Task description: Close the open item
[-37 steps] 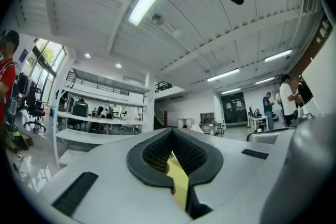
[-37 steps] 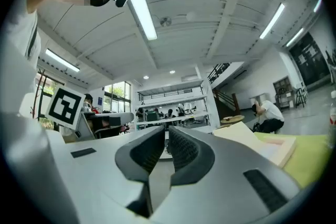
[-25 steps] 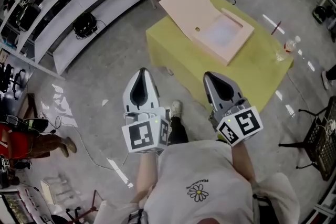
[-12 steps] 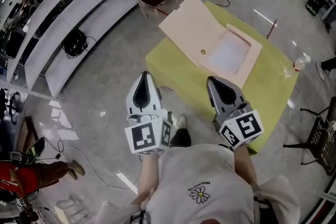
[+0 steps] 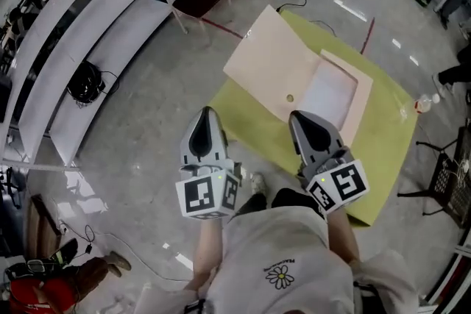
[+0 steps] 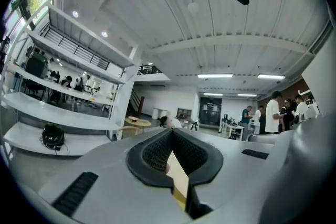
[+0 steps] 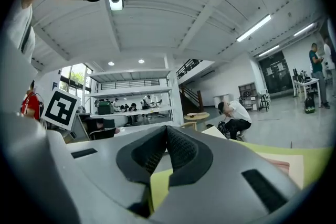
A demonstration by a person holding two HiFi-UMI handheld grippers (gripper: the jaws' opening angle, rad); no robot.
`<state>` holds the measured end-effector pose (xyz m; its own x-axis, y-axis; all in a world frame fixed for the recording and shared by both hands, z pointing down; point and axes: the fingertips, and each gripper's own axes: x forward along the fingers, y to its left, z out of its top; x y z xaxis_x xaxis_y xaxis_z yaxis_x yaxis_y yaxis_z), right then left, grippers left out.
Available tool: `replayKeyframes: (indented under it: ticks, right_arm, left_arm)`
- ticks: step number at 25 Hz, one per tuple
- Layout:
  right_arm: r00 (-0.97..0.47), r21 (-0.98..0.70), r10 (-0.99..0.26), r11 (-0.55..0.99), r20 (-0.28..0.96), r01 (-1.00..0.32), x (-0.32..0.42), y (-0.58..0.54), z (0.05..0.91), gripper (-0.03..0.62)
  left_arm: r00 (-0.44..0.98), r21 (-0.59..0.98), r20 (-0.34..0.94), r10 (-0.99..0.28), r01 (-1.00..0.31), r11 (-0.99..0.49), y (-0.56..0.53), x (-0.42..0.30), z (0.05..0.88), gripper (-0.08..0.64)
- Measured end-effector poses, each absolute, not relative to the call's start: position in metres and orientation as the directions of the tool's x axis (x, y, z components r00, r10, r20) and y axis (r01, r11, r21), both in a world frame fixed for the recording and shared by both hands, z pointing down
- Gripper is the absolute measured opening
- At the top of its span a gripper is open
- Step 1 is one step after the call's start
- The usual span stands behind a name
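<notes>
Task not started, as far as the views show. The open item is a flat pale box lying on a yellow-green table, up at about 1 o'clock from the person in the head view. Its lid is swung fully back and lies out toward 10 o'clock of the tray part, with a small round hole near the hinge side. The tray inside looks white and empty. Nothing is touching the box.

Left gripper: jaws pressed together, nothing between them. Its own view shows the pads of the left gripper meeting at the tip, with only a sliver of lid and table seen through the gap lower down. It sits over bare floor, at about 9 o'clock of the table's near corner and well apart from the box.

Right gripper: jaws also clenched on nothing. In its view the pads of the right gripper meet at the tip, with yellow table showing beyond. In the head view its tip overlaps the table's near edge, just short of the box at 12 o'clock.

Done: nothing yet. Left: reach the lid's far edge at 10–11 o'clock, lift it, fold it over toward 4 o'clock onto the tray and press it flat. I judge one gripper could flip it while the other steadies the tray.

Background: white shelving at 10 o'clock.
</notes>
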<state>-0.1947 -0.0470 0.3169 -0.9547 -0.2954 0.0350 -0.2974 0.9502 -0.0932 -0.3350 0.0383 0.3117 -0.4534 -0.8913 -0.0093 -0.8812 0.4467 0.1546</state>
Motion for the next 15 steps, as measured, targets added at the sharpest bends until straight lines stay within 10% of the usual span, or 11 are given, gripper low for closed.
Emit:
replayKeyframes:
  ticks: [15]
  right_arm:
    - [-0.942, -0.101, -0.335, 0.937, 0.018, -0.335, -0.200, -0.080, 0.317, 0.014]
  left_arm:
    - [-0.444, 0.200, 0.075, -0.893, -0.871, 0.449, 0.014, -0.341, 0.340, 0.014]
